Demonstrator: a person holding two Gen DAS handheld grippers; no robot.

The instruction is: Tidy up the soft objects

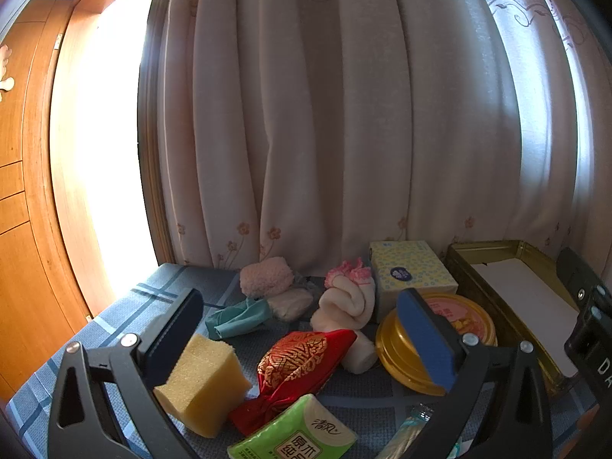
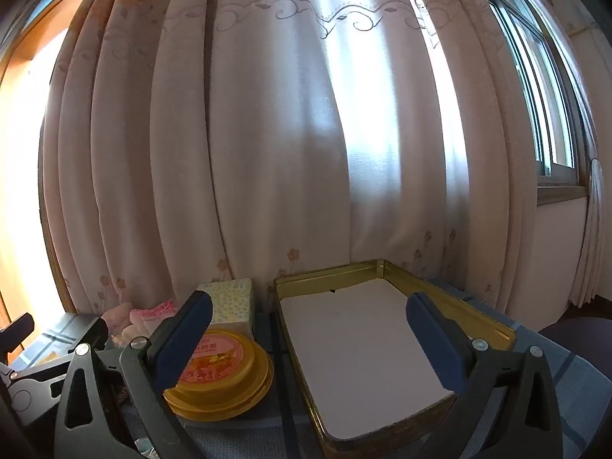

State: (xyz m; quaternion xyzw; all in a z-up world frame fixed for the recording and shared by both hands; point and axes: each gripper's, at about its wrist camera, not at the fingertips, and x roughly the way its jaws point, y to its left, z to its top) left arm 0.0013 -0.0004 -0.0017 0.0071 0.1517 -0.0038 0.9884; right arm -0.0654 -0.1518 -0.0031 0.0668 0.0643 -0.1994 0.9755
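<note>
In the left wrist view my left gripper (image 1: 302,329) stands open above a blue checked tablecloth (image 1: 126,306) strewn with soft things. A yellow sponge (image 1: 202,386) lies by its left finger. A red and gold pouch (image 1: 302,367) sits in the middle, with a green tissue pack (image 1: 298,436) in front. Behind lie a rolled white towel (image 1: 344,306), a teal cloth (image 1: 237,317) and a pink fluffy bundle (image 1: 266,277). In the right wrist view my right gripper (image 2: 310,340) hangs open over a gold tin tray (image 2: 493,329) lined with white paper; nothing is between its fingers.
A round yellow lidded tub (image 2: 225,375) stands left of the tray, and a yellow dotted tissue box (image 1: 409,271) stands behind it. A pale flowered curtain (image 1: 344,114) hangs right behind the table. A wooden door frame (image 1: 34,191) is at the left.
</note>
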